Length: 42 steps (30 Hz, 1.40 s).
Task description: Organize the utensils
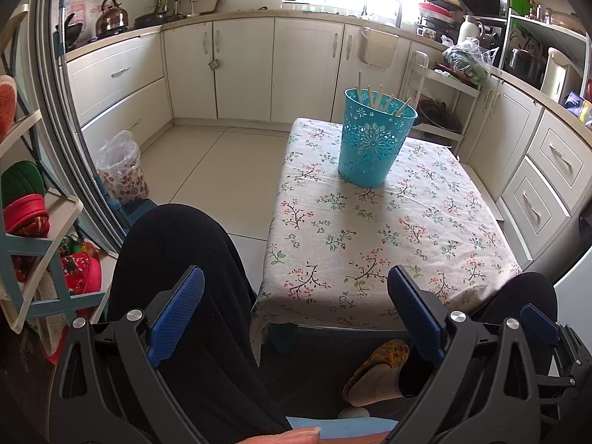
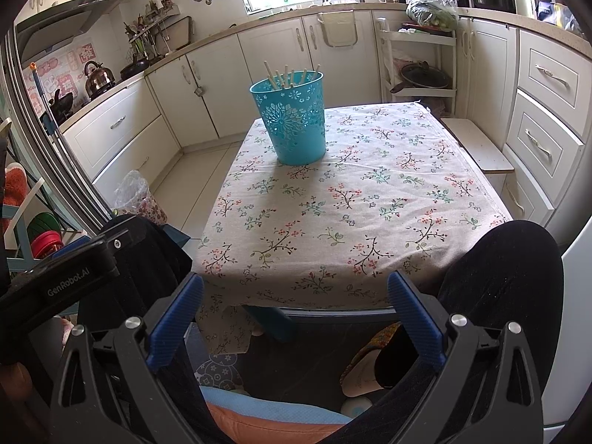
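A turquoise perforated bucket stands upright on the far part of the floral-cloth table. Several pale chopsticks stick up out of it. It also shows in the right wrist view, with the chopsticks inside, on the table. My left gripper is open and empty, held low over the person's lap, short of the table's near edge. My right gripper is open and empty, also at the near edge. The left gripper's body shows at the left of the right wrist view.
The person's black-clad knees flank the table's near edge. A lined waste bin stands on the floor at left. White kitchen cabinets ring the room; a white cart stands behind the table. A shoe rack is at far left.
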### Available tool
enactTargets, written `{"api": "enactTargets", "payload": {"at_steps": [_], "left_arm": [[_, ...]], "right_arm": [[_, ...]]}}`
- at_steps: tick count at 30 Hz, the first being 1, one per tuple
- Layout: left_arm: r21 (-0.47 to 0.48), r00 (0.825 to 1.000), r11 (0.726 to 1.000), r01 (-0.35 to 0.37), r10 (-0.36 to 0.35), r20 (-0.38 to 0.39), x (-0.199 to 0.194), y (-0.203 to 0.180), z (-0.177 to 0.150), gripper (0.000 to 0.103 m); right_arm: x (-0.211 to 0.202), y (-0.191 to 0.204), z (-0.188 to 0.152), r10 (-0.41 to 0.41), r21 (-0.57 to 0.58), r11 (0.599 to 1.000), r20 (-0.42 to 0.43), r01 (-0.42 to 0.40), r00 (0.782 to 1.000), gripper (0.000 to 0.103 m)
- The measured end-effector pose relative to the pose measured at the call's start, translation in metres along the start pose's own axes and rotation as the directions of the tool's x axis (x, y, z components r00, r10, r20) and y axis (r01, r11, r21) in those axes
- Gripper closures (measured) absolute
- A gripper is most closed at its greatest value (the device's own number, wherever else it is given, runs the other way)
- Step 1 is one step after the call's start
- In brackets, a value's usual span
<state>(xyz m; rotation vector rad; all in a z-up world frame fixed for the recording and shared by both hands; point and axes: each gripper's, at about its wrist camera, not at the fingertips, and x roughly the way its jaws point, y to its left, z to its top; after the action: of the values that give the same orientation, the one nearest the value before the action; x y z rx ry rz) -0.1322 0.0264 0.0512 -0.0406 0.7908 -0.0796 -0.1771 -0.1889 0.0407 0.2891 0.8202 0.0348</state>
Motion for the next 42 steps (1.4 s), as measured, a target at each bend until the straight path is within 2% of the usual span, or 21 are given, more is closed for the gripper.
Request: {"api": "enactTargets", "payload": {"at_steps": [16, 37, 42], "left_arm": [[0.001, 1.0, 1.0, -0.002, 0.002, -0.006, 0.002, 0.001, -0.002, 0.008], [0.017, 0.999, 1.0, -0.014, 0.015, -0.049, 0.029, -0.003, 0.005, 0.008], [0.02, 0.999, 1.0, 0.001, 0.0, -0.053, 0.036, -0.003, 0.011, 0.008]], "right_arm": [[0.001, -0.001, 0.0, 0.0, -0.002, 1.0, -0.003, 0.0, 1.0, 0.008], [0.023, -0.011, 0.007, 0.001, -0.021, 1.0, -0.05, -0.002, 0.999, 0.008], [0.027, -0.013, 0.008, 0.001, -0.019, 1.0, -0.055, -0.002, 0.998, 0.008]]}}
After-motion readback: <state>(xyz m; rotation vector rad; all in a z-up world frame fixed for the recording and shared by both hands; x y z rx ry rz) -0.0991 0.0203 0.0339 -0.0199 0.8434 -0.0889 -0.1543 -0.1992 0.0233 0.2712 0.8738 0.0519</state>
